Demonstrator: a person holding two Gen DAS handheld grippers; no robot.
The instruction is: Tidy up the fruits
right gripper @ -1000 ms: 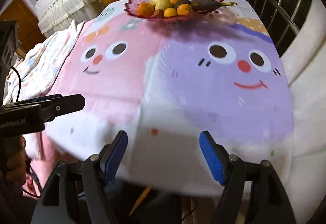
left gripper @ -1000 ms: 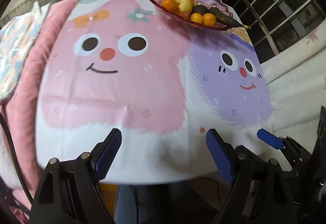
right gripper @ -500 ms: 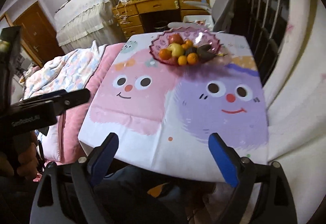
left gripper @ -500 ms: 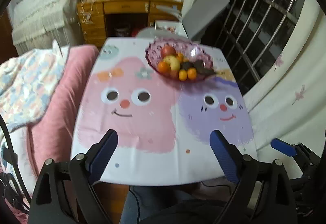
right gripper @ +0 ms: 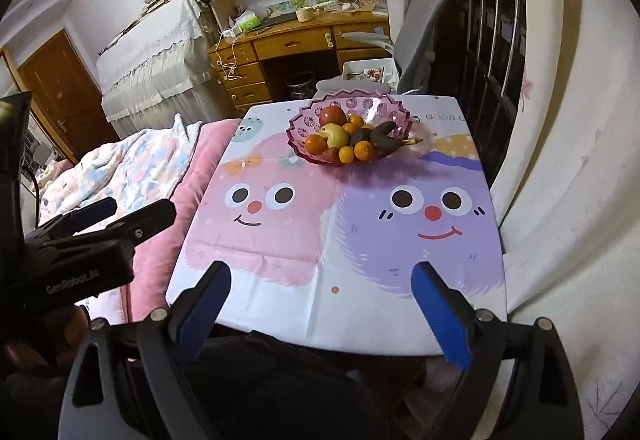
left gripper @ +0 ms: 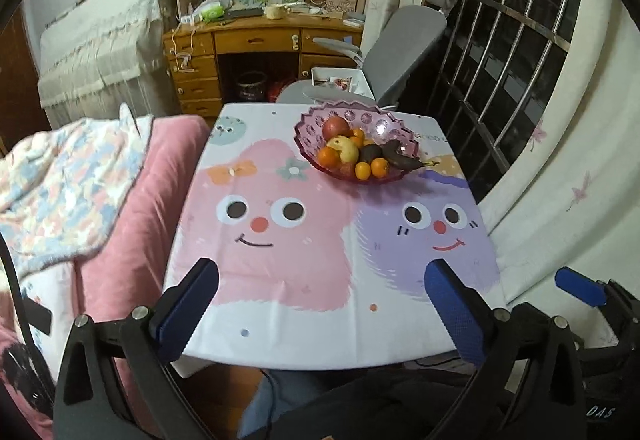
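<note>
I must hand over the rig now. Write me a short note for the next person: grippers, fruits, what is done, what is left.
Left gripper: jaws opening, nothing between them, above the near table edge.
Right gripper: open, empty, also at the near edge.
Fruits: all piled in the pink bowl at the far end of the table: red apple, yellow apple, oranges, dark banana.
Done: no fruit lies outside the bowl.
Left: cannot tell whether more sorting is wanted.
</note>
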